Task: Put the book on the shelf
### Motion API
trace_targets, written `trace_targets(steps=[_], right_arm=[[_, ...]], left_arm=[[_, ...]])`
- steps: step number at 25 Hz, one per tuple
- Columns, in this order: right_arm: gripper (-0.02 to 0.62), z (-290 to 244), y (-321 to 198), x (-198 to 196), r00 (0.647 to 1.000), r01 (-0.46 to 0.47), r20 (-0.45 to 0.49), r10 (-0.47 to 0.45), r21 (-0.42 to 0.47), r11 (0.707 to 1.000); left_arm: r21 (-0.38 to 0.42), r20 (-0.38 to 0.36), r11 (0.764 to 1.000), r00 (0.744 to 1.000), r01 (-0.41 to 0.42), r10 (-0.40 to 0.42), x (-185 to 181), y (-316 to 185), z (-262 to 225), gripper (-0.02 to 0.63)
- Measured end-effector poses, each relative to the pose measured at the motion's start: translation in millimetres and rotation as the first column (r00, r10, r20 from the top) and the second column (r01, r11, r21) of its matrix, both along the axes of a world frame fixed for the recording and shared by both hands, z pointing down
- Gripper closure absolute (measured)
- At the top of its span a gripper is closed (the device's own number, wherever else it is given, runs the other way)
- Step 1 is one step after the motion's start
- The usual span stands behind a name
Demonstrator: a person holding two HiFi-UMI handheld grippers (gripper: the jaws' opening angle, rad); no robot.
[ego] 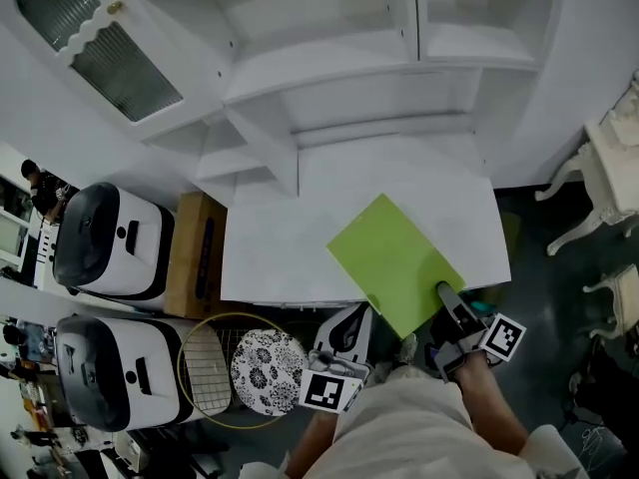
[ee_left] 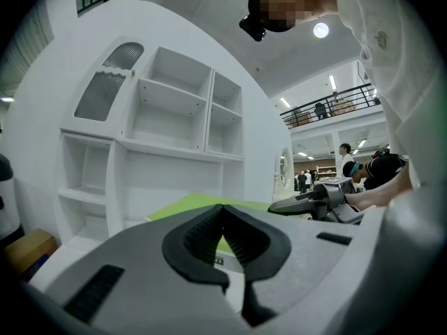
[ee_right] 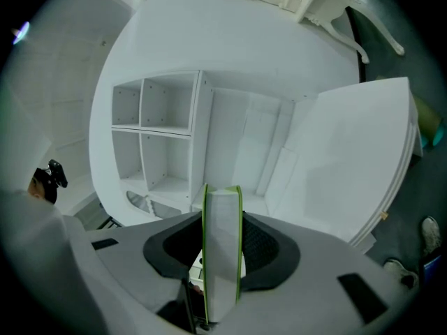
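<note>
Right gripper (ego: 445,295) clamping green book (ego: 394,257), corner hidden, left gripper (ego: 352,314) jaws together

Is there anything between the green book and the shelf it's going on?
Nothing visible. The right gripper holds the green book over the white desktop, and the shelf compartments beyond it stand open and empty.

A brown box (ego: 195,252) sits just beside the counter's (ego: 270,252) left edge, with two black-and-white cookers (ego: 110,242) (ego: 115,367) beyond it. Below the front-left corner, a patterned plate (ego: 268,370) overlaps a round wire rack (ego: 205,367). White chairs (ego: 609,163) stand off the right edge.
</note>
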State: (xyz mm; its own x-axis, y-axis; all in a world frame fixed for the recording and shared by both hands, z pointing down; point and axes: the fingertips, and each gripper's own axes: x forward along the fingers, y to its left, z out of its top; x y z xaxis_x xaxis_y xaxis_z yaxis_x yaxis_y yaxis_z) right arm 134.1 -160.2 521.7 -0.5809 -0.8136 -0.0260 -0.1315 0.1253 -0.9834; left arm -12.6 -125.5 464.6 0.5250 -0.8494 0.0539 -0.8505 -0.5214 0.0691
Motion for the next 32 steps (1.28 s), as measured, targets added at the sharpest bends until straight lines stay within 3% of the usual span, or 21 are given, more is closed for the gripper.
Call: trace_targets(steps=[5,10,14,19,27,32], right_arm=[[0.445,-2,-8,-9,1.000,-0.022,0.022,0.022,-0.002,1.000],[0.444,-3,-12,-19,0.998,-0.058,0.030,0.059,-0.004,0.998],[0.444,-7,-13,-31,0.998,-0.067,0.017,0.067,0.003,0.998],[0.445,-15,-17,-42,0.997,-0.079,-0.005,0.079,0.021,0.997],[0.445,-42,-30,-47,0.984,-0.077,-0.150,0.097,0.130,0.989],[0.445,-69,-38,-54,0.936,-0.014,-0.338,0.101,0.251,0.968]], left_arm=[[-0.025,0.015,1.000,1.000,-0.016,0.016,-13,-9,6,0.603],[0.002,0.029,0.998,0.997,-0.069,0.069,-21,-24,2,0.603],[0.019,-0.009,0.996,0.997,-0.082,0.082,-28,-34,-6,0.603],[-0.004,0.024,0.993,0.993,-0.119,0.119,-36,-37,1,0.603],[0.016,0.020,0.991,0.991,-0.131,0.130,-48,-48,-6,0.603],[0.020,0.008,0.990,0.990,-0.141,0.141,-51,-51,-8,0.603]])
